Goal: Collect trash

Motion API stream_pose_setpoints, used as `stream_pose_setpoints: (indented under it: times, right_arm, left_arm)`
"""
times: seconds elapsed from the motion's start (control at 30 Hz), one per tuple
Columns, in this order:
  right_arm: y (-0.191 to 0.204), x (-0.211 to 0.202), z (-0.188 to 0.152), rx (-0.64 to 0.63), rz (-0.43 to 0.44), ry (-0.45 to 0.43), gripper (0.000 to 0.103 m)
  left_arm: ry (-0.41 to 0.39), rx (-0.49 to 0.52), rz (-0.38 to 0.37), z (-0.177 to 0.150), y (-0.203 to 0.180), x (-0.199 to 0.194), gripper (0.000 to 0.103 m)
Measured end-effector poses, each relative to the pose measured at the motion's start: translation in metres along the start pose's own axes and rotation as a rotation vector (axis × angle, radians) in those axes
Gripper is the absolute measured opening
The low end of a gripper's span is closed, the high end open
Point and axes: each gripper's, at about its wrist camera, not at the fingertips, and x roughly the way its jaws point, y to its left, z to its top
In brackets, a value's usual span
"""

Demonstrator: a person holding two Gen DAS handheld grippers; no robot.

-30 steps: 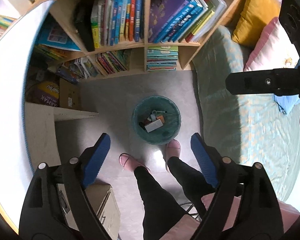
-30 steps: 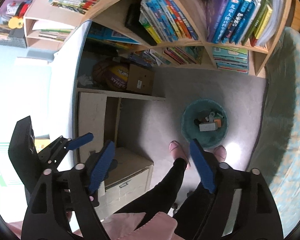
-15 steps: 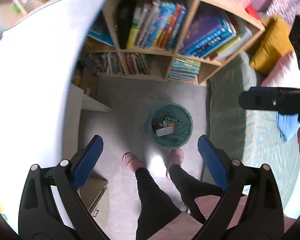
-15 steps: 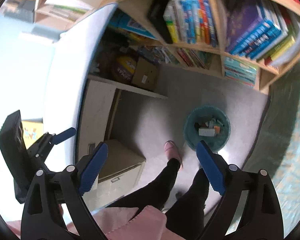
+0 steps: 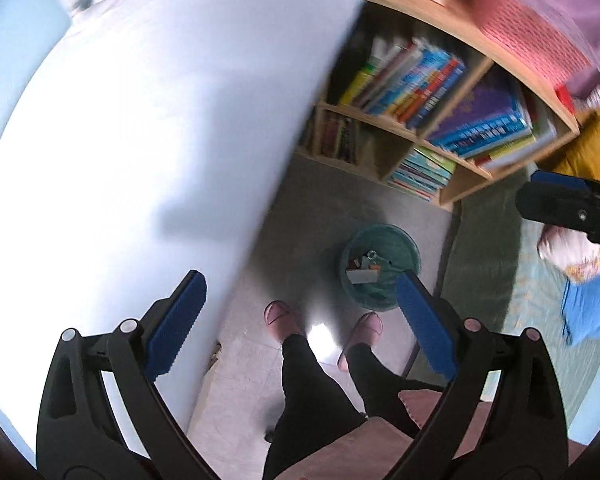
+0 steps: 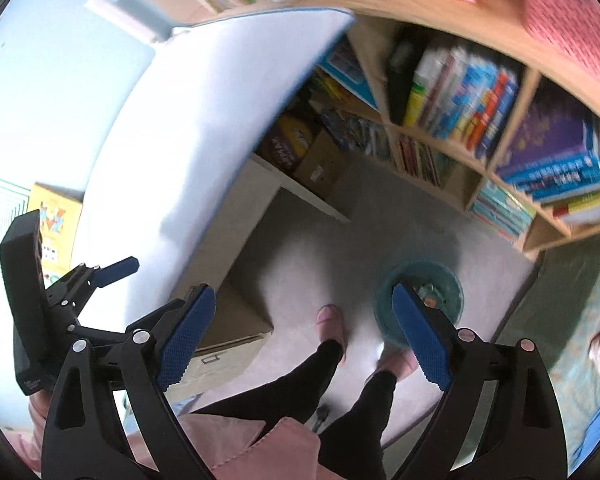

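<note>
A round teal trash bin (image 5: pixel 380 256) stands on the grey floor in front of my feet, with several bits of trash (image 5: pixel 363 271) inside. It also shows in the right wrist view (image 6: pixel 444 284), partly behind a finger. My left gripper (image 5: pixel 300 320) is open and empty, high above the floor. My right gripper (image 6: pixel 304 334) is open and empty too. The right gripper's tip shows at the right edge of the left wrist view (image 5: pixel 572 208). The left gripper shows at the left of the right wrist view (image 6: pixel 80 280).
A white tabletop (image 5: pixel 140 140) fills the left. A wooden bookshelf (image 5: pixel 440 120) full of books stands behind the bin. A green-covered bed (image 5: pixel 520 280) lies to the right. A cardboard box (image 6: pixel 228 340) and a box under the desk (image 6: pixel 320 164) sit on the floor.
Both grippers have risen and swung left; the white tabletop now fills much of the views and the bin looks smaller and further right. Both stay open and empty.
</note>
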Motion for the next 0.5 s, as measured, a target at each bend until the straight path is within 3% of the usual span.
stream_pose_setpoints:
  times: [0.5]
  right_arm:
    - [0.104,0.045,0.030,-0.226,0.044,0.064,0.090]
  left_arm:
    - [-0.049,-0.274,0.064,-0.030,0.107,-0.021,0.093]
